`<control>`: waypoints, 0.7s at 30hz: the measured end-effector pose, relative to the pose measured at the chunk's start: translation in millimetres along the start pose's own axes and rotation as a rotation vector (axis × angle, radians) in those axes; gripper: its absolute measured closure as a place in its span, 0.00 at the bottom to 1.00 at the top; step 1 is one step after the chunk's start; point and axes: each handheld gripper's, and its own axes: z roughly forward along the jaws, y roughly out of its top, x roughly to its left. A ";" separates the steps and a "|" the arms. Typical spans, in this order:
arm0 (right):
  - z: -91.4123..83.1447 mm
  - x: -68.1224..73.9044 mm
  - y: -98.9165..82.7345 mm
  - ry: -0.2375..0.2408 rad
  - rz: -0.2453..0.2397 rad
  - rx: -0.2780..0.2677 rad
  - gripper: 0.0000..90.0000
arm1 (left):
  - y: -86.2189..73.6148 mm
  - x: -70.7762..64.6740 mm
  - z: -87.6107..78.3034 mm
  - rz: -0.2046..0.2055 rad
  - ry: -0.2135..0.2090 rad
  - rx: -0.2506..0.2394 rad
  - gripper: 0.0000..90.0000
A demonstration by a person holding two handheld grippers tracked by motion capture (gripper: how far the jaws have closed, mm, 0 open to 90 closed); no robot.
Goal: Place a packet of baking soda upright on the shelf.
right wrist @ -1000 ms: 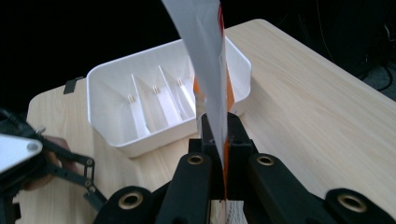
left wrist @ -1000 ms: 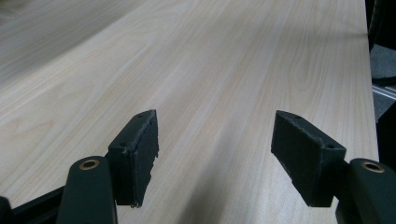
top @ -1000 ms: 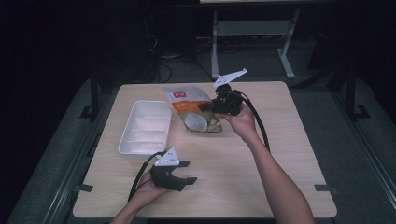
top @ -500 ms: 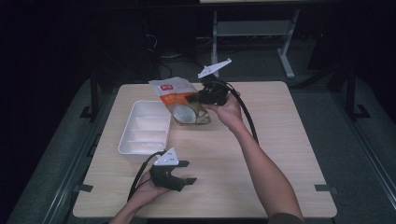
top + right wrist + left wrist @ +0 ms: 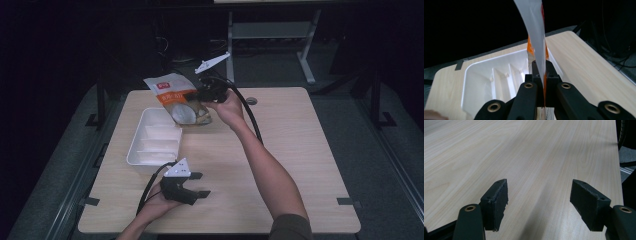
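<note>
Right claw clamped on snack bag, white tray just beside

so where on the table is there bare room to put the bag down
The right half of the table, right of the forearm, is bare. So is the strip between the white tray and the left gripper. It is crowded at the back left, around the bag.
</note>
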 end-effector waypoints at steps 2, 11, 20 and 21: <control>2.4 -0.4 2.3 0.002 0.000 0.001 1.00 | -0.1 0.1 -0.2 -0.001 -0.001 -0.002 0.34; 21.2 -1.7 20.1 0.008 -0.011 0.010 1.00 | -0.6 4.0 -4.8 -0.012 0.004 -0.019 0.34; 48.5 -5.3 30.6 0.014 -0.006 0.001 1.00 | -0.3 1.0 -2.1 0.002 -0.002 -0.005 0.34; 52.0 -5.9 30.6 0.012 -0.007 0.000 1.00 | -0.3 1.0 -2.2 0.003 -0.002 -0.005 0.34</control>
